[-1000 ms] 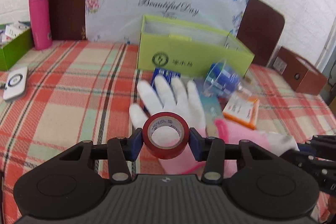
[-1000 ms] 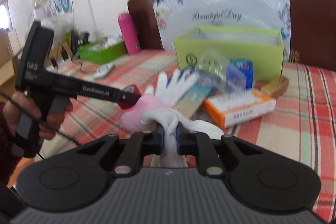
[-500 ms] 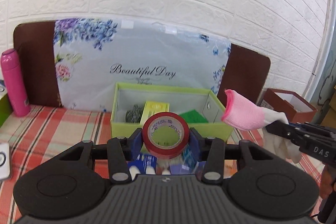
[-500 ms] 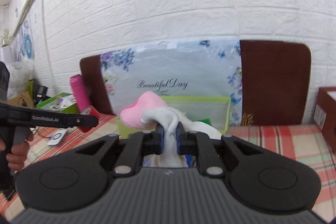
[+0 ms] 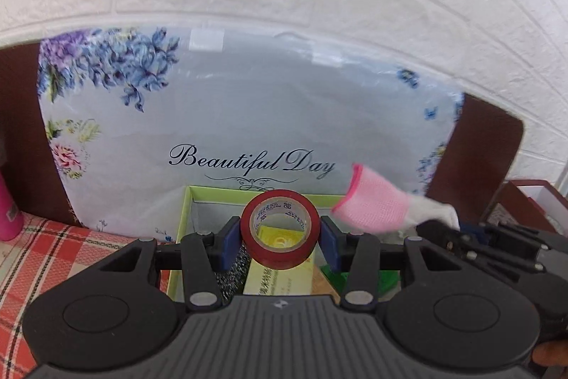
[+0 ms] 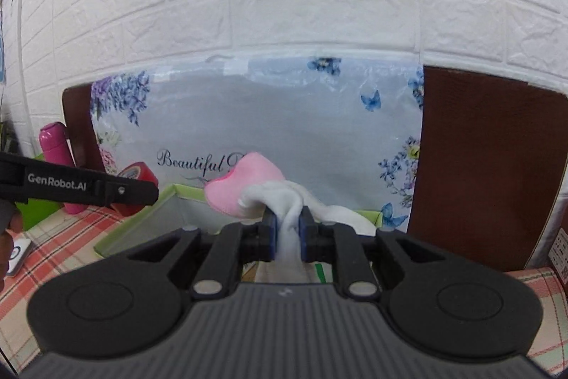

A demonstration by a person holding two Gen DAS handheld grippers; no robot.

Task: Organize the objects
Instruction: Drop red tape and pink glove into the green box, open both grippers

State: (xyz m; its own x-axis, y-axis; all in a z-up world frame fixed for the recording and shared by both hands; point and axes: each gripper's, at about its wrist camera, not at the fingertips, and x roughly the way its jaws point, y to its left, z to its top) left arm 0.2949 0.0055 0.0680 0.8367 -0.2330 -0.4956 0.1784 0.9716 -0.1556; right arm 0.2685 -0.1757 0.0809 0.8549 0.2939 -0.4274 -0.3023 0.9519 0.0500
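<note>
Tape roll (image 5: 279, 234) clamped in left tool (image 5: 279, 245); right tool (image 6: 286, 233) loosening on glove (image 6: 269, 198)

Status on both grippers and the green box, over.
Left gripper clamped on red tape roll above green box. Right gripper jaws opening, glove between them. Nothing in the way.

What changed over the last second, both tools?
Both tools lifted off the table clutter and came over the green box. The left tool still grips the red tape roll. The right tool still has the white glove with the pink cuff between its pads, but its jaws are starting to open.
</note>
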